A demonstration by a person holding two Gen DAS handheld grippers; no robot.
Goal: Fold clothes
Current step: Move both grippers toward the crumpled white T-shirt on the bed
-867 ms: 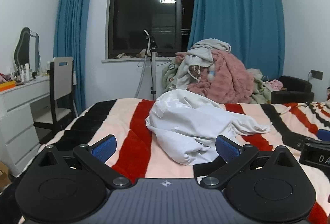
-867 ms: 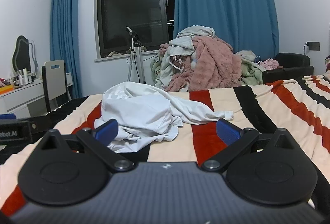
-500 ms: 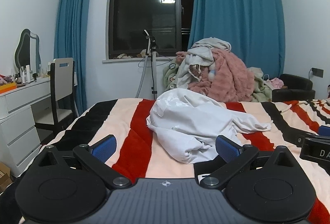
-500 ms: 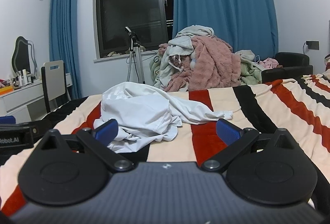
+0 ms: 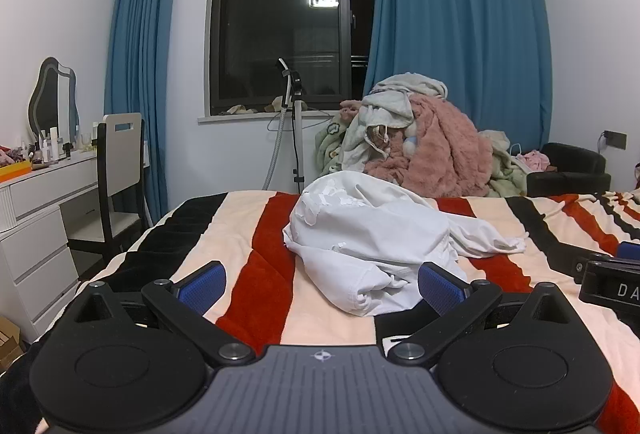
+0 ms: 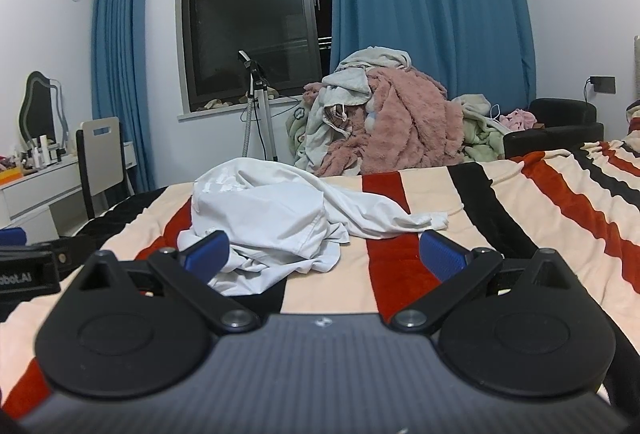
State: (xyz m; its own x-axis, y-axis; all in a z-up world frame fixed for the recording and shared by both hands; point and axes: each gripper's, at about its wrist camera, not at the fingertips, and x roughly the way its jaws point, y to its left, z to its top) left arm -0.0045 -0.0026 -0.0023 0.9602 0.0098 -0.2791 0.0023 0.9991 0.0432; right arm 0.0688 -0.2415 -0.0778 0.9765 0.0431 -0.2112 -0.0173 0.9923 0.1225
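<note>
Lying crumpled on the striped blanket point(image 5: 256, 258), the white garment point(image 5: 372, 234) sits beyond both tongs point(image 5: 322, 284) point(image 6: 324, 254), spread apart.

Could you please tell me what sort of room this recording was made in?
Most likely a home bedroom: a bed with a striped blanket, a dressing table with a mirror, and clothes heaped by the curtained window.
</note>
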